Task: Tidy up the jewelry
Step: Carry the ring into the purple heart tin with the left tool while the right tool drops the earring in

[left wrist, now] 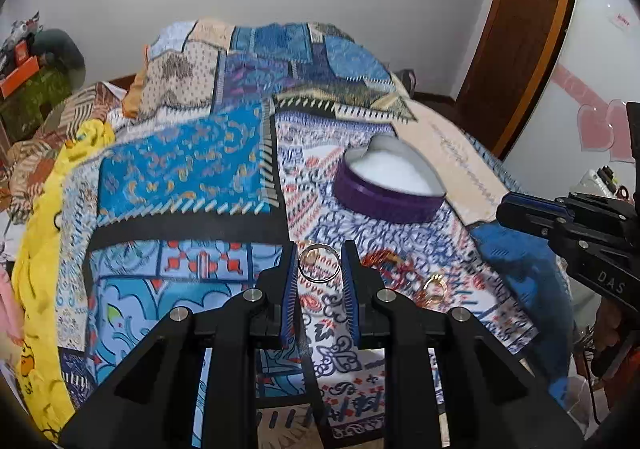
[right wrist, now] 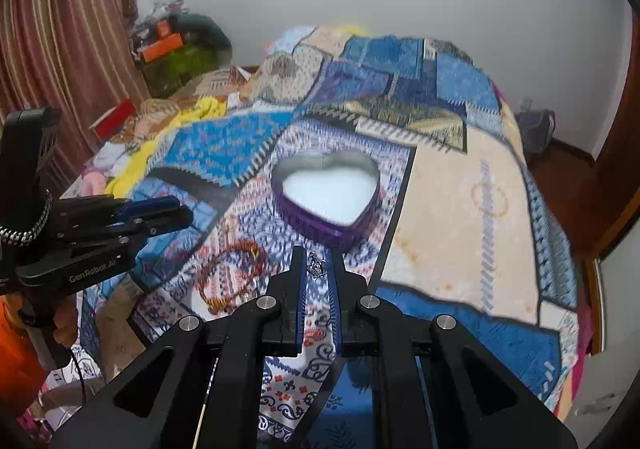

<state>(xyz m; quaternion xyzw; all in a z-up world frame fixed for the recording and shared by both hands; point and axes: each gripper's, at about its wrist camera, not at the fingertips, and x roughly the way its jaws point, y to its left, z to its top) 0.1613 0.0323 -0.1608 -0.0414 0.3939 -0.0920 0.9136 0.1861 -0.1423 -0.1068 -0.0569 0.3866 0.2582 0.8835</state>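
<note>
My left gripper (left wrist: 320, 250) is shut on a plain silver ring (left wrist: 320, 280), held upright between its blue pads above the bedspread. A small silver crown-shaped ring (right wrist: 318, 269) is pinched in my right gripper (right wrist: 316, 254), which is shut on it. Just beyond both stands a purple heart-shaped box (left wrist: 384, 206) (right wrist: 316, 228) with a white lining, open on the bed. A gold ring (left wrist: 435, 286) and a red-orange braided bracelet (right wrist: 232, 269) lie on the spread. The right gripper (left wrist: 505, 209) shows at the right edge of the left wrist view, and the left gripper (right wrist: 182, 211) at the left of the right wrist view.
A patchwork bedspread (left wrist: 180, 169) covers the bed, with a yellow blanket (left wrist: 40, 233) bunched on its left. A wooden door (left wrist: 516, 41) is at the right, a striped curtain (right wrist: 60, 29) at the left, and a cluttered stand (right wrist: 176, 53) by the wall.
</note>
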